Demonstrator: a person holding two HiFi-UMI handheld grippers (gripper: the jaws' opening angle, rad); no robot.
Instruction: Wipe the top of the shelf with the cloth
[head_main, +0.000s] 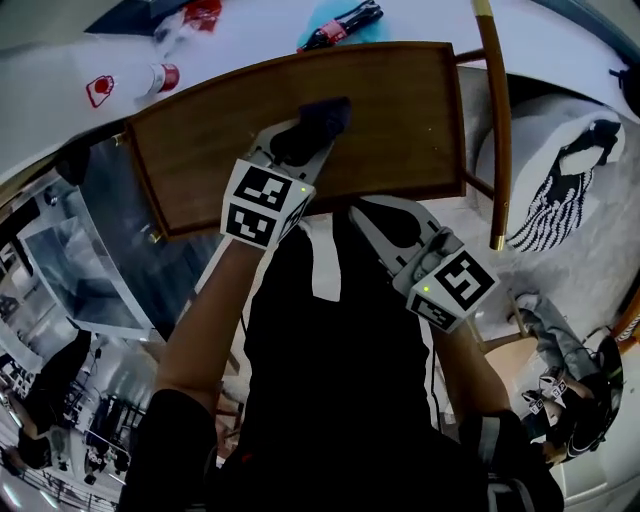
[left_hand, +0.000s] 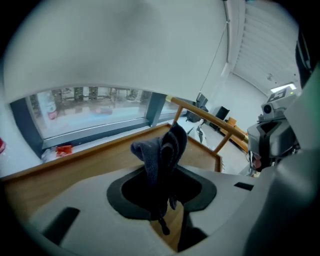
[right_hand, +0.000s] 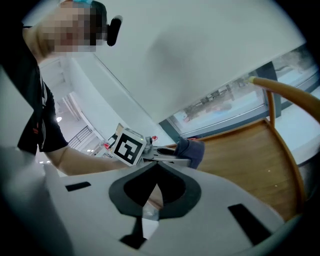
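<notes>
The wooden shelf top (head_main: 400, 110) has a raised rim and fills the upper middle of the head view. My left gripper (head_main: 305, 135) reaches over its near half, shut on a dark blue cloth (head_main: 328, 113) that bunches out past the fingertips. In the left gripper view the cloth (left_hand: 162, 147) stands up between the jaws of the left gripper (left_hand: 160, 167), above the shelf wood (left_hand: 90, 160). My right gripper (head_main: 375, 215) hovers at the shelf's near edge, shut and empty. The right gripper view looks past the right gripper (right_hand: 156, 167) to the cloth (right_hand: 193, 151) and the shelf (right_hand: 245, 150).
Beyond the shelf lie a dark bottle with a red label (head_main: 340, 25) and a white bottle with a red cap (head_main: 160, 78). A curved wooden rail (head_main: 497, 120) runs down the shelf's right side. A white patterned cushion (head_main: 560, 170) sits further right.
</notes>
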